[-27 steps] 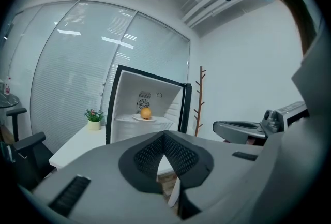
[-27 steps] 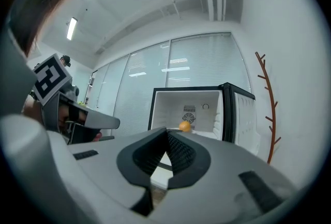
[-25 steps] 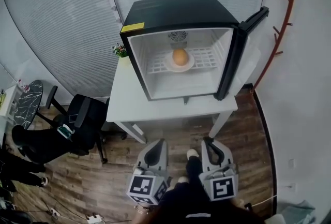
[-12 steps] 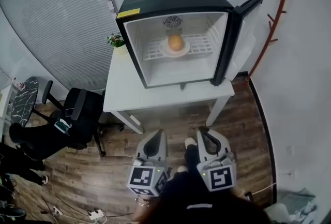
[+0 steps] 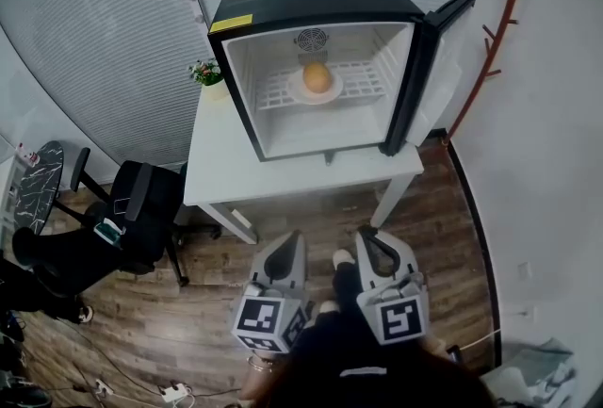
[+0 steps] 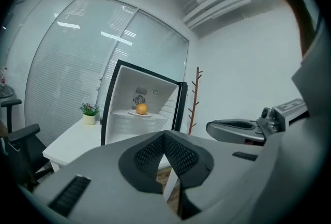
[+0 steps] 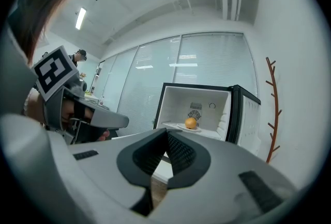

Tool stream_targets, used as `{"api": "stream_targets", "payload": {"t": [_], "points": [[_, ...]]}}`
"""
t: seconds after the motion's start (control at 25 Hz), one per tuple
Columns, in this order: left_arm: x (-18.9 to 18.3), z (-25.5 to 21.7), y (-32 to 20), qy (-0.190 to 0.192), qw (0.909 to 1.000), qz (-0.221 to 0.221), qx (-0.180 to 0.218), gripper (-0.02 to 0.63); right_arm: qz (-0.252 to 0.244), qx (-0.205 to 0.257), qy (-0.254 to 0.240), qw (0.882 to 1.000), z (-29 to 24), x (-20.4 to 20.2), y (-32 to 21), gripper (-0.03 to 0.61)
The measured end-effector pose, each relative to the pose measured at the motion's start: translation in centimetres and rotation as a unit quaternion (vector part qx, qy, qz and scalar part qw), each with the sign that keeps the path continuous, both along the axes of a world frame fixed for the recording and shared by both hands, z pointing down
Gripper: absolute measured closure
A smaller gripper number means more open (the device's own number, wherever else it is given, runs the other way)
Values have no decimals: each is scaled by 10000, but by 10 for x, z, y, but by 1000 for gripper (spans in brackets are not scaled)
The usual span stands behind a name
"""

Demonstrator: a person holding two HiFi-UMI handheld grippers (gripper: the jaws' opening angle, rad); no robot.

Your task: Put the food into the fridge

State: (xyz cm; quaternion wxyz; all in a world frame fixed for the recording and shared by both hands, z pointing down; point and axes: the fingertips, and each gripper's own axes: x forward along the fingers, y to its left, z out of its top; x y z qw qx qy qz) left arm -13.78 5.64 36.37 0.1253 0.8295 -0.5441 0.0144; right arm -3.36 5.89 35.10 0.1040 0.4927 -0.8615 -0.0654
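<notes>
A black mini fridge [image 5: 320,1] stands on a white table [image 5: 221,166] with its door [image 5: 429,67] swung open to the right. On its wire shelf an orange [image 5: 317,77] rests on a white plate [image 5: 300,94]. The orange [image 6: 141,109] also shows in the left gripper view, and the orange [image 7: 191,123] in the right gripper view. My left gripper [image 5: 286,249] and right gripper [image 5: 370,244] hang low over the wooden floor, well short of the table. Both are shut with nothing between the jaws. The closed tips of the left gripper [image 6: 164,137] and right gripper [image 7: 166,137] point toward the fridge.
A small potted plant [image 5: 205,74] sits at the table's back left corner. A black office chair [image 5: 141,208] stands left of the table. A red-brown coat rack [image 5: 495,29] leans by the right wall. Blinds cover the glass wall behind.
The fridge and table sit slightly higher and farther in the head view, as I have drawn back a little. Both grippers stay shut and low, a bit higher in the picture.
</notes>
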Motion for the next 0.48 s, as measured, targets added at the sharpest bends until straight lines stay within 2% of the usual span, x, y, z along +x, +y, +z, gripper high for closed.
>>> {"api": "stream_targets", "payload": {"t": [0.48], "points": [[1,-5,-27,134,9999,72,16,614,46,-23,-45,10000,-6,-1,-25,577]]}}
